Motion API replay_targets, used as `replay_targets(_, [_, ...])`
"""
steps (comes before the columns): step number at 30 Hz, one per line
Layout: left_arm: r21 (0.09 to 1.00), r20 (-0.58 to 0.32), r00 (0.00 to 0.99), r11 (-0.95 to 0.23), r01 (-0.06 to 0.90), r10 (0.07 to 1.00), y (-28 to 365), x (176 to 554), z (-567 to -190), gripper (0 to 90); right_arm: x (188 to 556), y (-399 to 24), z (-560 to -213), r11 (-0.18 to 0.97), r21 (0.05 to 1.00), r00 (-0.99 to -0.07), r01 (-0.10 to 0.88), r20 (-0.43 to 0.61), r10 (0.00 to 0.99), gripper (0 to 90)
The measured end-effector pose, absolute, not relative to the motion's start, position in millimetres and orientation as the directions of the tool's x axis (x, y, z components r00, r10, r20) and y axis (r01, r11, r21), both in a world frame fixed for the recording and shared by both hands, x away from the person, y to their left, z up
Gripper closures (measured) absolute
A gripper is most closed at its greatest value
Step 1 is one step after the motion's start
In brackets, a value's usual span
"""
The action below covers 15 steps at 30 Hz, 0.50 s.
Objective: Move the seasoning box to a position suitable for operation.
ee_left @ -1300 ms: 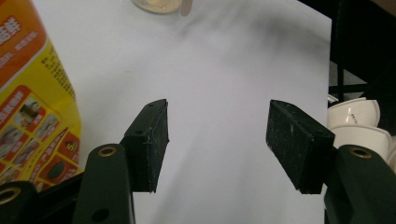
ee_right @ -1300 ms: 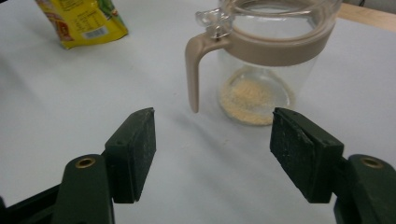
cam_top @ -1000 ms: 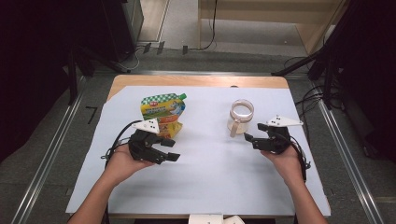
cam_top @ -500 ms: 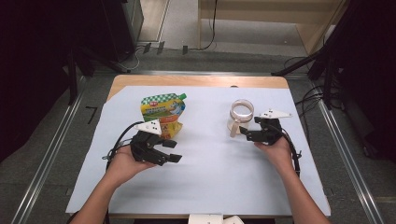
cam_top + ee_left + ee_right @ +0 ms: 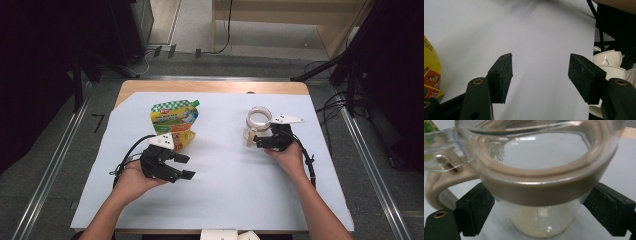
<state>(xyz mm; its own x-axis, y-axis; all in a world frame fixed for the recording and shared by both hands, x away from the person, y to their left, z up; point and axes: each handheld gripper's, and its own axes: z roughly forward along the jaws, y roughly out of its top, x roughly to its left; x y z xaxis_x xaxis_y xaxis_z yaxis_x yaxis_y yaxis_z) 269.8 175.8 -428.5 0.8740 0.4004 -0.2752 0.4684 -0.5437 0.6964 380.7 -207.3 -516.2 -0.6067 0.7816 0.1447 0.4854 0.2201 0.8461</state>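
While my left tongs [image 5: 182, 166] idle low over the white sheet [image 5: 225, 195] that covers the worktop [image 5: 210, 87], their pads stand well apart with nothing between them, so that hand is simply parked out of the way. Just beyond them lies the green and yellow spout pouch [image 5: 175, 122], flat on the sheet with its cap pointing to the far edge, untouched; I judge it waits as the thing to be poured from. Further right stands the clear measuring jug [image 5: 258, 123] with its beige collar and handle, upright, a thin layer of pale grains at the bottom. My right tongs [image 5: 256, 141] have just been opening, and they now straddle the jug's body below the collar; in the right gripper view the pads [image 5: 477, 211] sit close to either side of the glass, seemingly not pressing yet. Coming in level and low keeps the rim free and, I reckon, the jug steady once I squeeze.
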Motion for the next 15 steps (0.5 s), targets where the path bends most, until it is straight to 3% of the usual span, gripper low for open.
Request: replay_targets(15, [0.699, -0.269, 0.877, -0.545, 0.462, 0.399, 173.9, 268.2, -430.2, 35.6, 384.2, -202.9, -518.9, 0.244, 0.869, -0.627, 0.43, 0.093, 0.774, 11.8])
